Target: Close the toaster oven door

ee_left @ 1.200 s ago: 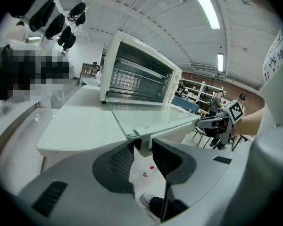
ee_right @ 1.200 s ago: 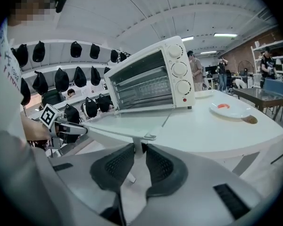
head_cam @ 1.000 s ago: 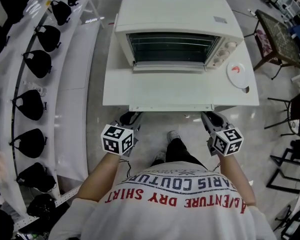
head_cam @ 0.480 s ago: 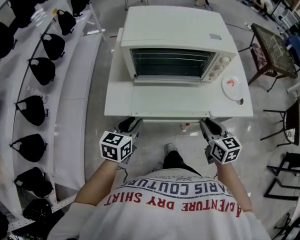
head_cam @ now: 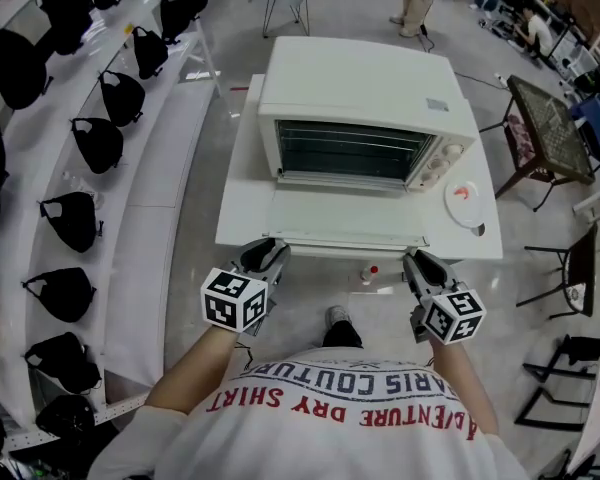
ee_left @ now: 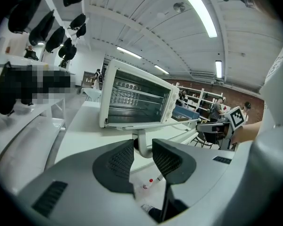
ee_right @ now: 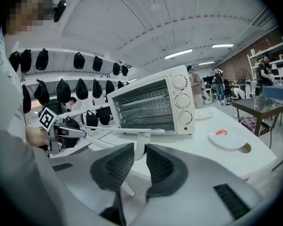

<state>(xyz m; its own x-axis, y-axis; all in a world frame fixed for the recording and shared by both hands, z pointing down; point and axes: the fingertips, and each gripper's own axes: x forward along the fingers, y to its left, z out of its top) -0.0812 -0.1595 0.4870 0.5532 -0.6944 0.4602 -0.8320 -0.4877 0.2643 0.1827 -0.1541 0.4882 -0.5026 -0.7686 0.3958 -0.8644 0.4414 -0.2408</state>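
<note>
White boxy metal toaster oven (head_cam: 360,88), white bar door handle (ee_left: 140,143), white counter (head_cam: 242,208); grey left tongs (ee_left: 142,160) and right tongs (ee_right: 140,161), black ribbed pads (ee_left: 120,161).

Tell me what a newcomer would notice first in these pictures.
The boxy white toaster oven sits mid-frame on a white table, its door folded down open toward the person. The left gripper and right gripper each clamp one end of the door's white bar handle at the table's near edge. Black rounded objects hang in a row on the white rack at left.
</note>
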